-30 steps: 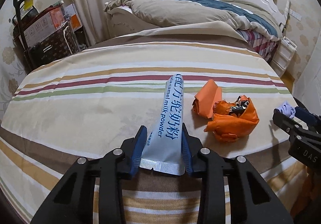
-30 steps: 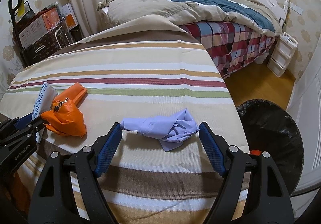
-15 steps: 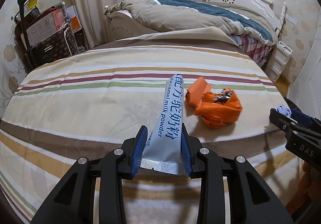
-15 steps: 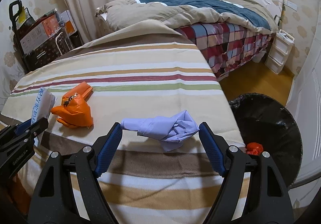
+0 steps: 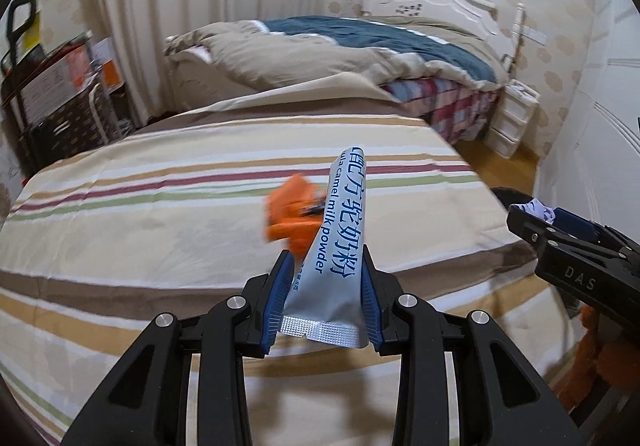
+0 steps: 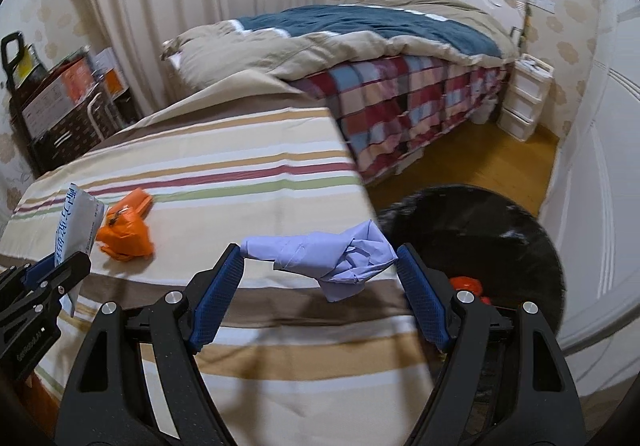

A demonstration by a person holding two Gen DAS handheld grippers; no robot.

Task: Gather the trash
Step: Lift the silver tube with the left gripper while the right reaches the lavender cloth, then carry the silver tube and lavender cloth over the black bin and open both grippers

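— What do the right tongs [image 6: 320, 266] hold?
— A crumpled lilac cloth [image 6: 326, 256], stretched between the two blue pads at centre frame.
— And at the left?
— The left tongs [image 6: 48, 272] at the lower left edge, gripping a white sachet with blue print [image 6: 80, 220]. Just beside it an orange wrapper [image 6: 127, 230] lies on the striped surface [image 6: 224, 170].
— To the right?
— A black-lined bin [image 6: 480, 230] on the floor, with something orange-red [image 6: 464, 283] inside.

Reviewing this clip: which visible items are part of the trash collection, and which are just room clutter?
Part of the job:
- milk powder sachet, clamped in the left gripper
- crumpled purple paper, held in the right gripper
- orange wrapper on the striped cloth
- black bin

Just lying about:
- bed
- white drawers
- boxes
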